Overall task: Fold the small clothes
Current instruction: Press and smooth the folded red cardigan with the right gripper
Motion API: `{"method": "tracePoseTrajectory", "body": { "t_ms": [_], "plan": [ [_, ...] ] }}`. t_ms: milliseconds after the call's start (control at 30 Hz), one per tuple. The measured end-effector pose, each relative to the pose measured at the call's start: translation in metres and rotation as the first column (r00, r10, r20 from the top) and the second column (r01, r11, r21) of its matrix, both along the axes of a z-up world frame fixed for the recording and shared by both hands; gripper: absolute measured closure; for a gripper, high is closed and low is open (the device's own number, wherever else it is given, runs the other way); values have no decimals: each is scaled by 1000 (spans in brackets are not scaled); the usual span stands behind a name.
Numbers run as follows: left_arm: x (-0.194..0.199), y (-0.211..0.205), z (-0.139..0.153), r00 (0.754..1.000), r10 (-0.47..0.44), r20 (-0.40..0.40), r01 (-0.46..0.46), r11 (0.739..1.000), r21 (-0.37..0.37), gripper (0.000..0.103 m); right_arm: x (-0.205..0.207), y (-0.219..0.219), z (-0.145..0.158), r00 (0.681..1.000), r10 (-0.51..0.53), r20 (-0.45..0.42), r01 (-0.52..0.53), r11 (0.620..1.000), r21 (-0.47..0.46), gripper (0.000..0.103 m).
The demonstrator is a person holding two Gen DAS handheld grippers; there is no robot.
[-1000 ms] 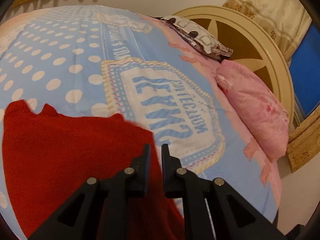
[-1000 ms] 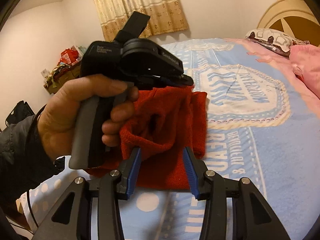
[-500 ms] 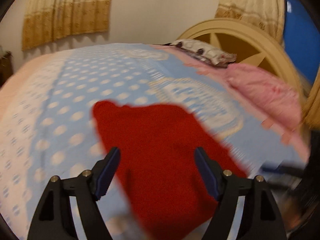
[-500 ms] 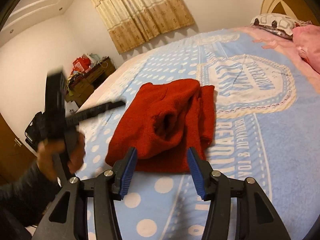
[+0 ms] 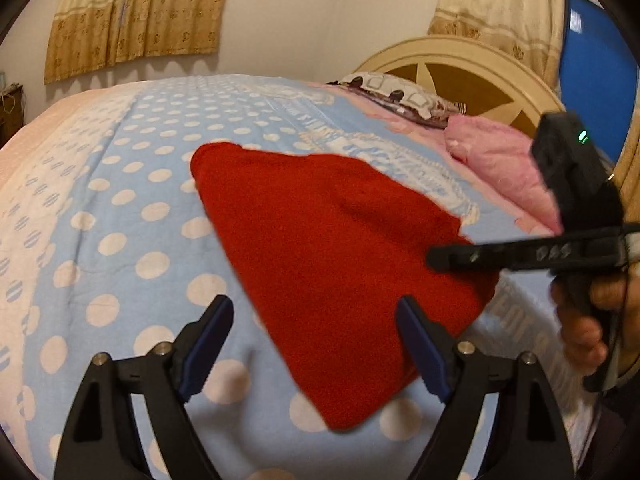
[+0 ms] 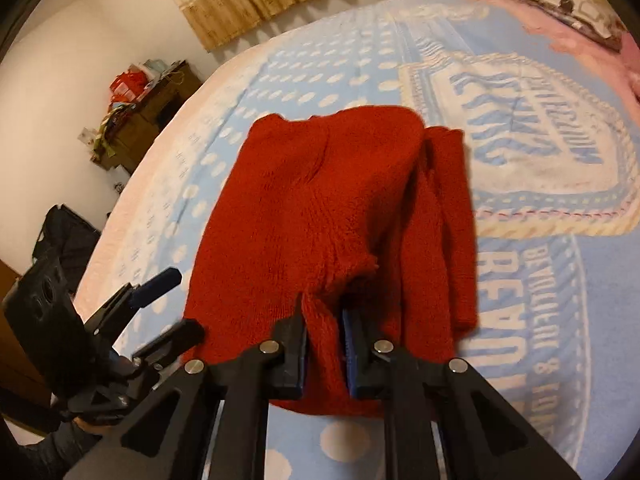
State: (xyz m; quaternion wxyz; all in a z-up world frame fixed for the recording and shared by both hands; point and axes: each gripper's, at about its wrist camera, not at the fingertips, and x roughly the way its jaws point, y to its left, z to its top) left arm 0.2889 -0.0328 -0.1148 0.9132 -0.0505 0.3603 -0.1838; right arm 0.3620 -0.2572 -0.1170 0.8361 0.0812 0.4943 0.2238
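Note:
A red knitted garment [image 5: 328,248] lies partly folded on the blue polka-dot bedspread [image 5: 132,240]. My left gripper [image 5: 316,344] is open and empty, held just above the garment's near corner. My right gripper [image 6: 325,344] is shut on a fold at the near edge of the red garment [image 6: 320,208]. The right gripper also shows from the side in the left wrist view [image 5: 448,259], at the garment's right edge. The left gripper shows in the right wrist view [image 6: 168,304], open, left of the garment.
A pink pillow [image 5: 500,164] and a patterned pillow [image 5: 400,94] lie by the cream headboard [image 5: 460,64]. A cluttered dark cabinet [image 6: 140,108] and a dark bag [image 6: 68,232] stand beside the bed. Curtains [image 5: 132,12] hang behind.
My left gripper opened, let go of the garment and drew back to the left. My right gripper moved onto the garment's near edge and shut on it.

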Motion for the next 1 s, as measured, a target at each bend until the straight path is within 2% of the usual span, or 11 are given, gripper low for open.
{"method": "tracePoseTrajectory", "body": {
  "t_ms": [167,300,400,500,533,567,600,667,800,967,1000],
  "plan": [
    [-3,1,1,1000,-17,0,17,1000,-21,17,-31,-14,36,989,-27,144,44,992,-115,97],
    [-2,-5,-4,999,-25,-20,25,1000,4,16,-26,-25,16,994,-59,88,74,981,-179,97],
    [-5,-5,-2,999,-24,-22,24,1000,1,16,-16,-29,-12,998,-64,4,64,987,-149,97],
    [-1,-3,15,1000,10,19,-10,999,36,16,-12,-32,-12,998,-65,4,65,989,-133,95],
    [1,-5,17,1000,16,25,-18,998,63,13,-11,-35,-9,998,-55,-4,55,992,-116,93],
    [4,-7,18,999,18,26,-21,996,92,11,-9,-36,-5,999,-47,-8,46,993,-111,79],
    [9,-13,15,1000,10,20,-13,992,127,10,-8,-39,0,999,-46,-3,46,992,-115,57],
    [13,-19,5,1000,9,11,-10,988,155,10,-2,-42,16,998,-52,33,56,992,-117,44],
    [15,-25,-12,999,-10,-36,14,991,129,10,29,-36,38,996,-62,72,67,994,-82,44],
    [9,-30,-9,999,-36,-11,37,991,128,10,99,-15,5,996,-83,-28,80,993,-90,46],
    [8,-32,-9,999,-41,-9,42,991,130,10,105,-14,-4,994,-97,-43,92,991,-97,69]
  ]
}}
